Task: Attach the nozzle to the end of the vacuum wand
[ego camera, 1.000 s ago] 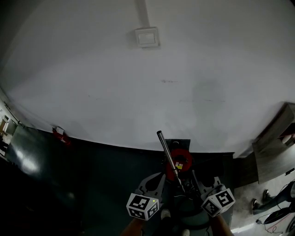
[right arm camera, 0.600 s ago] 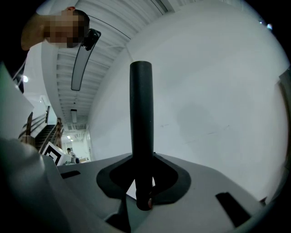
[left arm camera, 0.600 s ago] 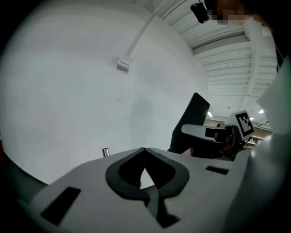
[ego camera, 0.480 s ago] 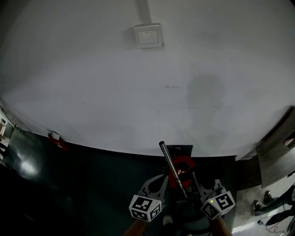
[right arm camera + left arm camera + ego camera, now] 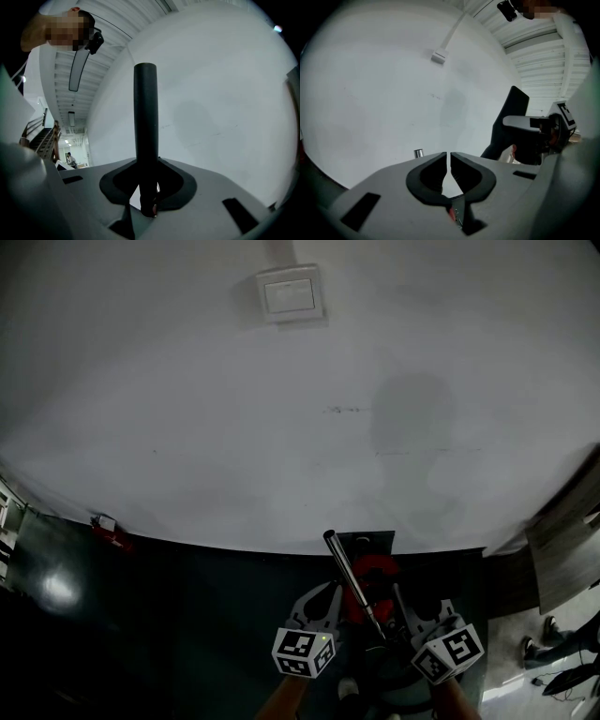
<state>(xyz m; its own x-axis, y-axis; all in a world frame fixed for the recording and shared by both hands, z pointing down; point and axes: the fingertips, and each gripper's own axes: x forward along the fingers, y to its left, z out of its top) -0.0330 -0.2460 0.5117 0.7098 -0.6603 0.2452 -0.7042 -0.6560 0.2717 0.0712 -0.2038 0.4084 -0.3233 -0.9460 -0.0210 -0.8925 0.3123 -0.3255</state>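
White wall (image 5: 187,409) fills the head view, with a switch plate (image 5: 291,294) high on it and a small red object (image 5: 112,532) at its foot. Lower down, the vacuum wand (image 5: 349,579) slants up between the left gripper (image 5: 319,596) and the right gripper (image 5: 403,607), in front of a red vacuum body (image 5: 380,570).

In the left gripper view the jaws are closed to a thin slit and empty. The wand's silver tip peeks up just to their left.

In the right gripper view the jaws are clenched on the wand's dark, upright tube. A staircase (image 5: 42,133) stands far to the left.
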